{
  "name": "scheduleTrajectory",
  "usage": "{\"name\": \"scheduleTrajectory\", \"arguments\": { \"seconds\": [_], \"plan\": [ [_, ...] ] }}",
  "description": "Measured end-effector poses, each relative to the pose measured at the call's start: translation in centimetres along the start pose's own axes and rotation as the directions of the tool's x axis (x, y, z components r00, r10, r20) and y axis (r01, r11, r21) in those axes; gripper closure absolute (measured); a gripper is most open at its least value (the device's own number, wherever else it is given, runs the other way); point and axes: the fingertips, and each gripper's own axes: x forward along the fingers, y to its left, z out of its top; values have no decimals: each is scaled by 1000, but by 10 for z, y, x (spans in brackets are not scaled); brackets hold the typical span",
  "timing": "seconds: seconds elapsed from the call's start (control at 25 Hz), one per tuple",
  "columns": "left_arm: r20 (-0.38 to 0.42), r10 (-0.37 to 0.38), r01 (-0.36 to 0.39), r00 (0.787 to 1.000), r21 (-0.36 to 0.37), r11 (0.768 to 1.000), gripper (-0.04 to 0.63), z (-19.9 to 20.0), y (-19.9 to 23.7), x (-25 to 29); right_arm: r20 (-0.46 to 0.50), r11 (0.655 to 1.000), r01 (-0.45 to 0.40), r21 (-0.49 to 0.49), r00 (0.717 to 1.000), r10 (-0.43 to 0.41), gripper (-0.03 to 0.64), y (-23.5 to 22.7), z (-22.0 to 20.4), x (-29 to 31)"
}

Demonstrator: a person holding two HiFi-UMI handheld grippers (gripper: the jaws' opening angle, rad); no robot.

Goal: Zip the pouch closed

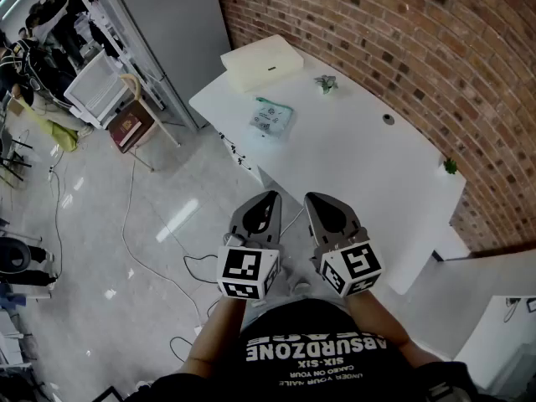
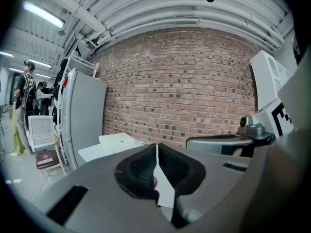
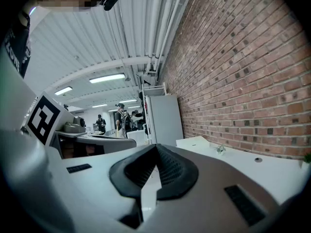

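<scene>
Head view: pouch (image 1: 270,115) where?
– Flat on the white table (image 1: 368,174), toward its far end. Left gripper (image 1: 269,199) and right gripper (image 1: 315,200) both pressed together, empty, off the table's near side (well apart from the pouch).
– Risk?
– Arriving closed, shoving the pouch, missing the zip pull.

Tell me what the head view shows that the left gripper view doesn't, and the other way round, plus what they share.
Only the head view: the pouch lying on the white table, well ahead of the left gripper and right gripper.
Only the left gripper view: that gripper's jaws close up, together with nothing between them, and the ceiling pipes.
Both: the brick wall, the table and the flat white box at its far end.
</scene>
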Motion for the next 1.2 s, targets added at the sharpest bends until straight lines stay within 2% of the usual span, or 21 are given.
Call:
{"name": "scheduleTrajectory", "arguments": {
  "seconds": [0.24, 0.48, 0.6, 0.8, 1.0, 1.2],
  "plan": [
    [-6, -33, 33, 999, 2, 999, 583, 11, 36, 22, 17, 1000, 11, -1, 1000, -11, 618, -1, 9, 39],
    [9, -84, 84, 996, -6, 996, 581, 17, 70, 35, 12, 998, 69, 5, 998, -69, 617, -6, 7, 71],
    [9, -96, 96, 995, -1, 995, 536, 19, 91, 41, 26, 995, 102, 11, 994, -103, 613, -7, 11, 88],
    [-6, -111, 111, 994, 3, 994, 494, 22, 129, 53, 23, 990, 143, 16, 989, -143, 531, -9, 15, 119],
    [-50, -142, 143, 989, 26, 989, 474, 12, 160, 64, 13, 986, 165, 7, 986, -165, 523, -8, 11, 143],
    [-54, -145, 146, 988, 27, 989, 471, 12, 182, 74, -5, 984, 179, 4, 984, -179, 524, -9, 7, 157]
  ]
}}
